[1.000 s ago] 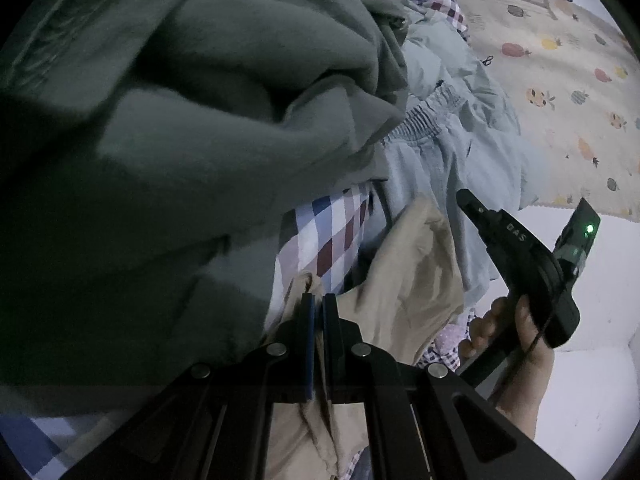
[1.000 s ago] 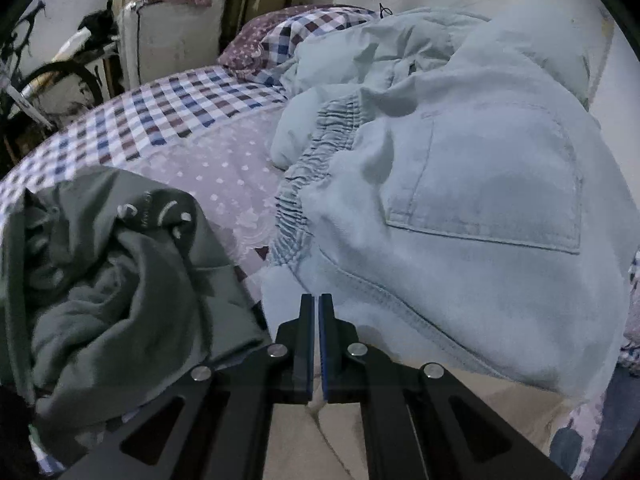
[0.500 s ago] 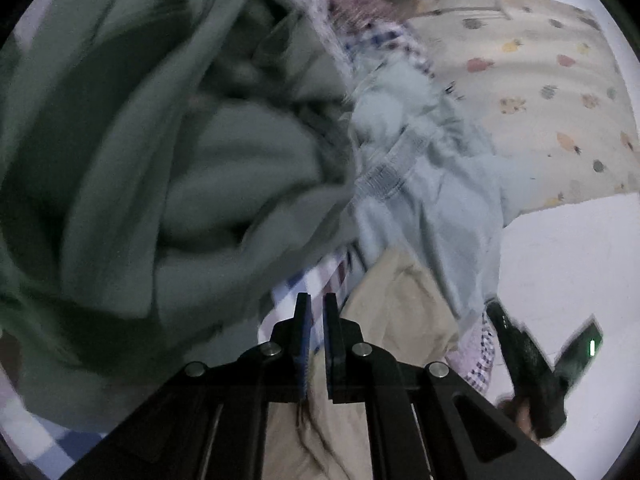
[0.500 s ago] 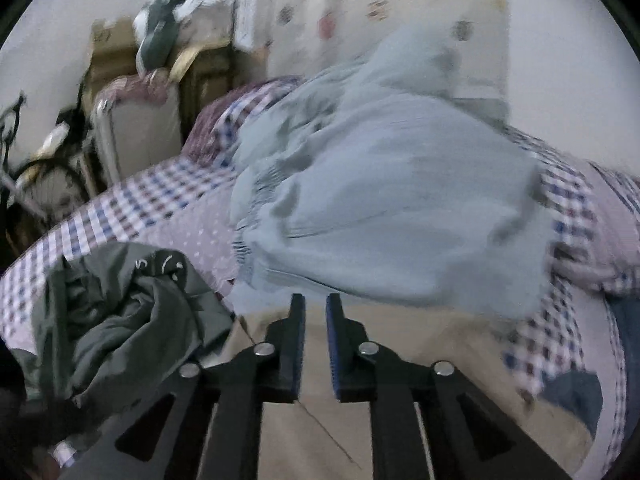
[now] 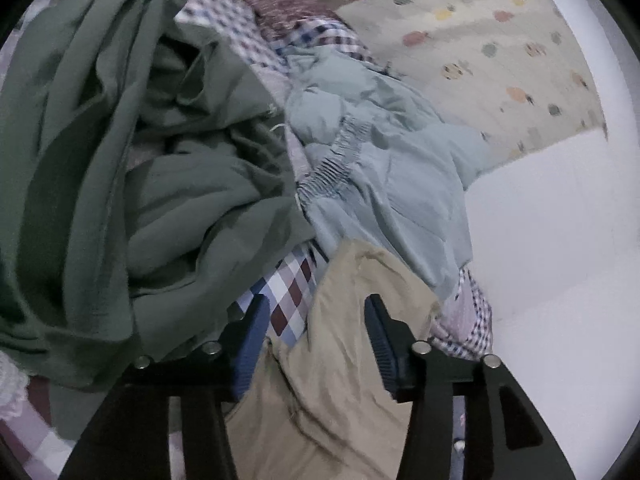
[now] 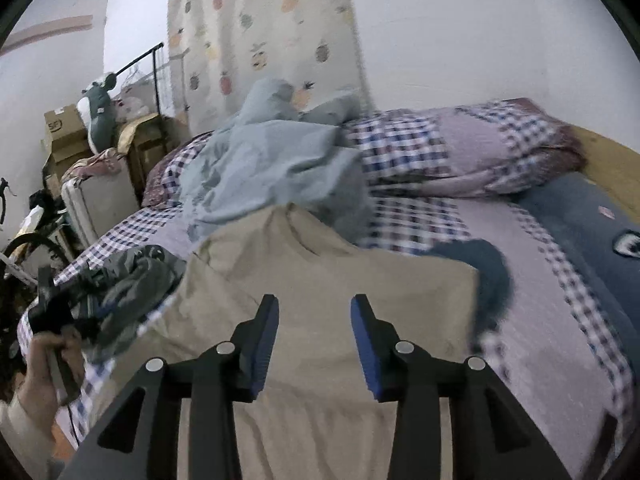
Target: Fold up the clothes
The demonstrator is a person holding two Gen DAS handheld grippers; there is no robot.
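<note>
A beige garment (image 6: 320, 280) lies spread on the checked bed, its far edge folded over; in the left wrist view the same beige garment (image 5: 340, 360) runs under my left gripper (image 5: 314, 322), which stands open above it with nothing held. My right gripper (image 6: 314, 322) is open too, hovering over the beige cloth. A crumpled dark green garment (image 5: 140, 180) fills the left of the left wrist view and shows as a green heap (image 6: 132, 284) at the left in the right wrist view. Light blue elastic-waist trousers (image 5: 380, 168) lie beyond; the same blue trousers (image 6: 272, 168) sit behind the beige cloth.
The checked bedsheet (image 6: 540, 320) covers the bed, with a rolled quilt (image 6: 480, 152) and a dark blue pillow (image 6: 592, 220) at the right. A hand (image 6: 44, 364) holds the other gripper handle at the lower left. Boxes (image 6: 64, 136), a suitcase and a patterned curtain (image 6: 260, 40) stand behind.
Both grippers were shut on the beige garment; both have opened and let it go. The right gripper has pulled back and up, so more of the bed shows.
</note>
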